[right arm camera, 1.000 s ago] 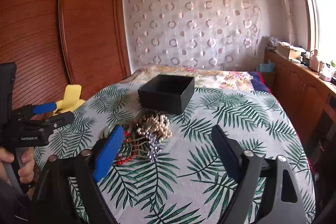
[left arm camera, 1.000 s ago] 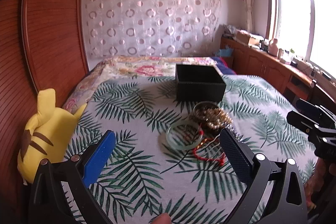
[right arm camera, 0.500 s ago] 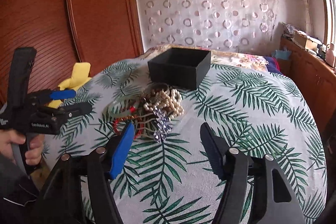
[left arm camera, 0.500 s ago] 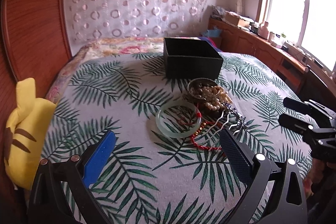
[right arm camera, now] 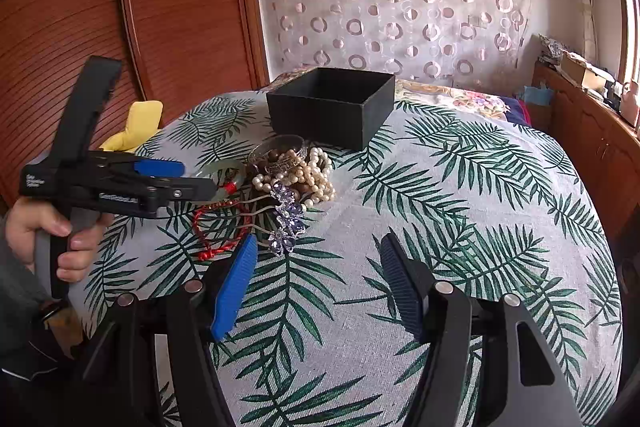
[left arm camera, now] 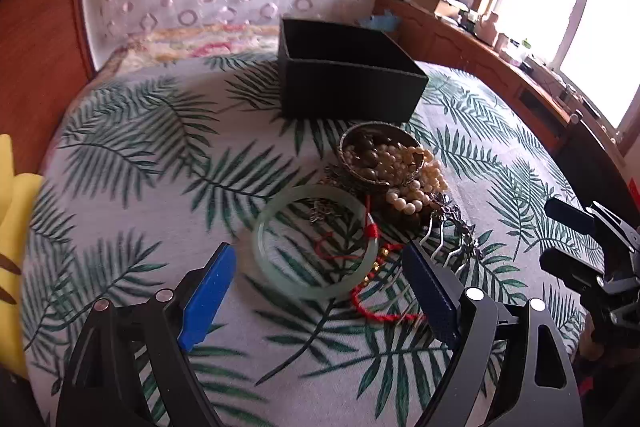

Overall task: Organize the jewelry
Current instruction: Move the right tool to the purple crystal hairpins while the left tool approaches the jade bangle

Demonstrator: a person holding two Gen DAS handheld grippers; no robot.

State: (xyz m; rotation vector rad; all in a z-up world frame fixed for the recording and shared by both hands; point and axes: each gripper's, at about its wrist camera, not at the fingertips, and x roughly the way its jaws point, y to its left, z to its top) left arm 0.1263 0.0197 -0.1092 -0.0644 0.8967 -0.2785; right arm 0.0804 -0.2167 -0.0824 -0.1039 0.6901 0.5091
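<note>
Hovering low over the palm-leaf tablecloth (left arm camera: 132, 163), the left gripper (left arm camera: 320, 291) had its jaws spread wide and held nothing, and the jade bangle (left arm camera: 316, 241) lay flat straight ahead of it, its near rim sitting between the two fingertips. That bangle was the closest piece of a small heap: a red cord bracelet (left arm camera: 380, 307) trailed under the gripper's right finger, while the pearl strands (left arm camera: 408, 175) and a metal bowl (left arm camera: 376, 151) lay beyond, just short of the black box (left arm camera: 348, 91). The right gripper (right arm camera: 316, 271), likewise open and empty, stood off to the heap's right, nearest a purple crystal hairpin (right arm camera: 286, 219). By my judgement the left hand was the better placed for the bangle, needing only a short forward dip.
</note>
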